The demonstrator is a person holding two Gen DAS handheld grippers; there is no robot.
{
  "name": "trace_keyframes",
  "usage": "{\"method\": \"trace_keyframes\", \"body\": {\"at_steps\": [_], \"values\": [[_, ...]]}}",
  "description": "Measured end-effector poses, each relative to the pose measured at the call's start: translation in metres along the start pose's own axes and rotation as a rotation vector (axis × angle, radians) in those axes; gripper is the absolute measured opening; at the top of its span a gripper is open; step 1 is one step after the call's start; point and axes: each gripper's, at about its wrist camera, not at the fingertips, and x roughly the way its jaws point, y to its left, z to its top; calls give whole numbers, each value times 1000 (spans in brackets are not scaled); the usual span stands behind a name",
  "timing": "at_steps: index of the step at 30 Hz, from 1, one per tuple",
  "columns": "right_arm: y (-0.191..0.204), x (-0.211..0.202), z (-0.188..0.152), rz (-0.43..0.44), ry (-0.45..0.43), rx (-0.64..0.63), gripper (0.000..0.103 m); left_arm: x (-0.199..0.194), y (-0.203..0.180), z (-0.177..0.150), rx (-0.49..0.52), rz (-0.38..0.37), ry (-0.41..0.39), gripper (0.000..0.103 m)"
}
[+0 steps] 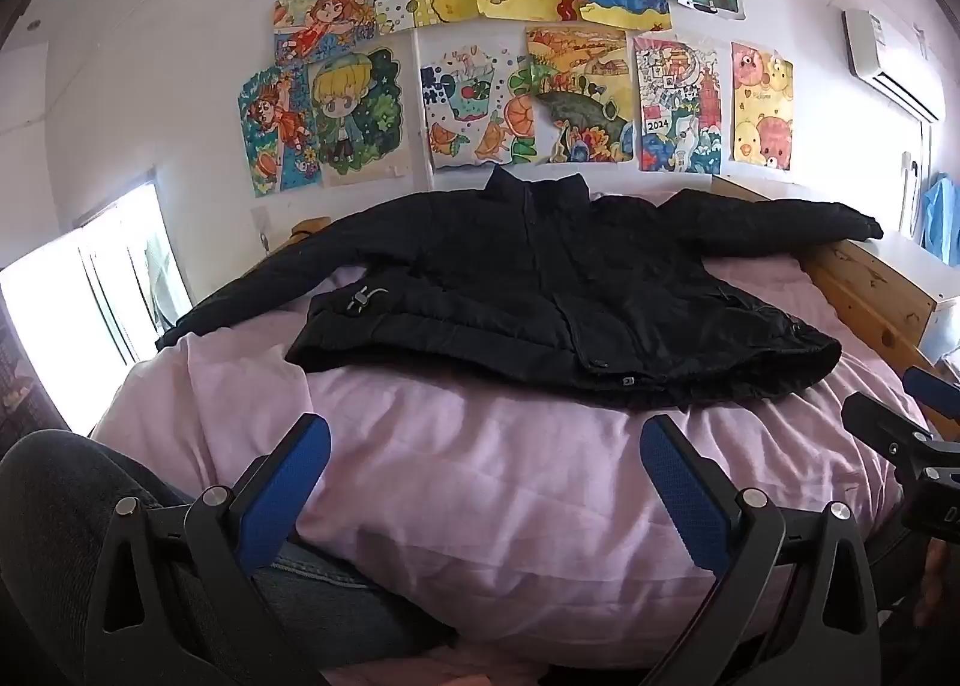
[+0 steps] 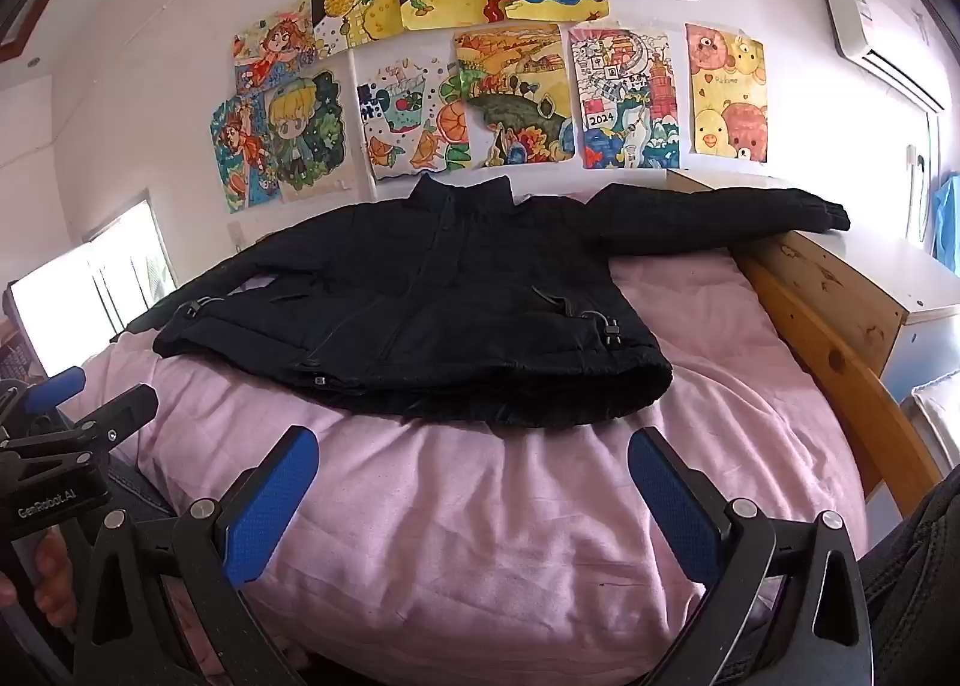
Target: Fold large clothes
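Note:
A black padded jacket lies spread flat, front up, on a pink quilt, with its collar toward the wall and both sleeves stretched out sideways. The right sleeve's cuff rests over the wooden bed frame. My left gripper hovers open above the quilt, short of the jacket's hem, nothing between its blue pads. In the right wrist view the jacket lies ahead, and my right gripper is open too, short of the hem. Each gripper shows at the edge of the other's view.
A wooden bed rail runs along the right side, with a white cabinet behind it. Colourful drawings cover the wall behind the bed. A bright window is at the left. The person's trouser leg shows at lower left.

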Motion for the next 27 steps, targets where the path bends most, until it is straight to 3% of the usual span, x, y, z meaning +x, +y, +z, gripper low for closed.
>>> {"method": "trace_keyframes", "body": {"at_steps": [27], "values": [[1, -1, 0, 1, -2, 2, 103, -6, -2, -1, 1, -24, -13, 102]]}}
